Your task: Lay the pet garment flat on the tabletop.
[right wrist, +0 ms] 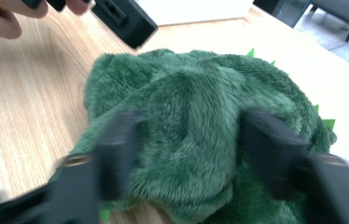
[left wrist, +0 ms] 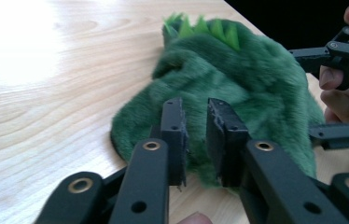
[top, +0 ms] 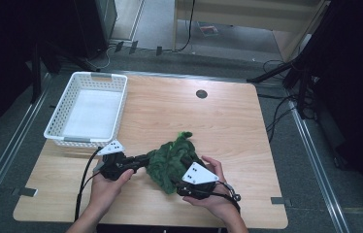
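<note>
Fuzzy green plush toy [top: 170, 162], lime felt spikes, on pale wood-grain worktop [top: 228, 121]. Left hand-held gripper [left wrist: 196, 135] narrowly parted, touching fur; right hand-held gripper [right wrist: 189, 149] wide, straddling plush. White lattice basket [top: 56, 119] at ten o'clock.

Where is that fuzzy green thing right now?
The green plush lies on the table's near edge in the high view, between both tongs, right of the white basket.

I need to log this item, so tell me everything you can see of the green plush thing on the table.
The green plush thing is dark, shaggy fake fur with a row of lighter green spikes along one edge. It lies crumpled on the wooden table, near the person's side, right of the white basket. The left gripper stands narrowly open at its edge; the right gripper straddles a raised fold, jaws wide.
</note>
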Demonstrator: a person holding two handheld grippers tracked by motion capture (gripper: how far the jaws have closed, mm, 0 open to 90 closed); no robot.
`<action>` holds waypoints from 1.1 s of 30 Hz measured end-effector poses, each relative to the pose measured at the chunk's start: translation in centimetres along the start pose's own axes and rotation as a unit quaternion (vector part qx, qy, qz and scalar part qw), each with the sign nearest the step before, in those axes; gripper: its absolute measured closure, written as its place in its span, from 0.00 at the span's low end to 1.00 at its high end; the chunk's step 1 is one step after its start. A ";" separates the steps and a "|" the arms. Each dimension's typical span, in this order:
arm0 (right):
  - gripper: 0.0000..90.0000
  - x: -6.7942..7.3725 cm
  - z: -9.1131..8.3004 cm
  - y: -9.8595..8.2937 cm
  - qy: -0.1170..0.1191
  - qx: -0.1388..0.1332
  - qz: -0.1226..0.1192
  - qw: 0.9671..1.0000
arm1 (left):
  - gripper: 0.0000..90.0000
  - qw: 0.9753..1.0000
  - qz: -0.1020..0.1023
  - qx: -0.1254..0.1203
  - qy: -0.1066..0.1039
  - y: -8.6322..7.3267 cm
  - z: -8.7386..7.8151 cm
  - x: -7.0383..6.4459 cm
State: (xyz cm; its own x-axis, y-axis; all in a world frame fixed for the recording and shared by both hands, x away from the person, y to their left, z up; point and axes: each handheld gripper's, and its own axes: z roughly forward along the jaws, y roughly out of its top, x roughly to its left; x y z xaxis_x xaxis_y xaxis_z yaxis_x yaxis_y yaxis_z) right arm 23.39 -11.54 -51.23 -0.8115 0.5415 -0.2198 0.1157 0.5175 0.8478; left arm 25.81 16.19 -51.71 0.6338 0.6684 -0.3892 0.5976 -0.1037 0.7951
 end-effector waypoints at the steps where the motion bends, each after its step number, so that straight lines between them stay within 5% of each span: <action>1: 0.64 0.1 0.0 0.1 0.002 -0.004 0.003 1.000 | 0.90 1.000 0.004 0.002 -0.004 0.0 0.0 -0.1; 5: 0.95 -0.9 -0.8 0.3 0.053 -0.044 0.049 0.996 | 0.95 1.000 0.020 0.008 -0.017 0.1 -0.1 -0.3; 9: 0.99 -1.8 -2.5 1.2 0.091 -0.083 0.073 0.990 | 1.00 0.997 0.048 0.021 -0.058 0.7 -0.5 -1.0; 11: 0.99 -2.4 -3.8 2.1 0.115 -0.110 0.089 0.983 | 1.00 0.992 0.061 0.023 -0.111 1.2 -1.0 -1.5; 12: 0.99 -2.6 -4.5 2.5 0.132 -0.125 0.099 0.978 | 1.00 0.987 0.074 0.022 -0.143 1.6 -1.3 -1.9; 13: 0.99 -2.9 -5.3 3.2 0.157 -0.148 0.110 0.970 | 1.00 0.976 0.085 0.019 -0.199 2.0 -1.8 -2.4; 14: 0.99 -3.3 -6.2 4.0 0.182 -0.163 0.123 0.962 | 0.99 0.970 0.089 0.016 -0.227 2.3 -2.0 -2.6; 15: 0.99 -3.5 -6.6 4.4 0.186 -0.167 0.132 0.959 | 0.98 0.967 0.087 0.015 -0.237 2.6 -2.3 -3.0; 16: 0.99 -4.0 -6.9 4.9 0.181 -0.167 0.155 0.957 | 0.96 0.971 0.082 0.017 -0.223 2.8 -2.3 -3.1; 17: 0.99 -4.5 -6.8 5.0 0.180 -0.164 0.179 0.953 | 0.95 0.979 0.075 0.026 -0.187 2.9 -2.0 -3.0; 18: 0.97 -5.2 -6.1 4.8 0.160 -0.153 0.221 0.950 | 0.93 0.989 0.072 0.034 -0.126 2.7 -1.4 -2.9; 19: 0.92 -5.7 -5.1 4.4 0.108 -0.127 0.260 0.951 | 0.91 0.995 0.070 0.043 -0.062 2.2 -0.6 -2.6; 20: 0.85 -6.1 -3.8 3.7 0.036 -0.088 0.282 0.955 | 0.91 0.997 0.058 0.044 -0.031 1.6 0.2 -2.0; 21: 0.79 -6.4 -2.5 2.8 -0.022 -0.058 0.293 0.954 | 0.90 0.998 0.047 0.042 -0.016 0.9 0.8 -1.3; 22: 0.75 -6.7 -1.4 1.7 -0.046 -0.047 0.298 0.952 | 0.89 0.998 0.041 0.045 0.011 0.2 1.3 -0.8; 23: 0.71 -7.0 -0.6 0.7 -0.051 -0.036 0.305 0.950 | 0.89 0.997 0.040 0.052 0.037 -0.4 1.7 -0.3; 25: 0.69 -7.5 0.2 -0.9 -0.072 -0.021 0.321 0.944 | 0.88 0.998 0.020 0.043 0.047 -0.9 1.7 0.6; 27: 0.67 -8.0 -0.2 -1.6 -0.080 -0.028 0.323 0.943 | 0.85 0.998 0.007 0.025 0.055 -0.7 1.3 1.2; 29: 0.63 -8.5 -1.1 -1.5 -0.079 -0.044 0.318 0.944 | 0.79 0.999 -0.005 0.005 0.042 -0.4 0.7 1.3; 31: 0.62 -9.0 -2.5 -1.0 -0.069 -0.063 0.305 0.948 | 0.75 0.999 0.022 -0.015 0.023 -0.1 0.1 0.4; 33: 0.60 -9.3 -4.0 -0.7 -0.045 -0.081 0.291 0.952 | 0.71 0.998 0.055 -0.028 -0.021 0.4 -0.2 -1.3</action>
State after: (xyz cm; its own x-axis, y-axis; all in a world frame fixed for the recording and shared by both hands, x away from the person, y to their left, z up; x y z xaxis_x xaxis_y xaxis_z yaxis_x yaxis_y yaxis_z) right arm 28.56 -19.53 -47.85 -0.5844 0.7631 0.2759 0.4349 0.0076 0.9004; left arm 25.08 15.42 -50.77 0.7143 0.6244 -0.3161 0.4962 -0.1333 0.8579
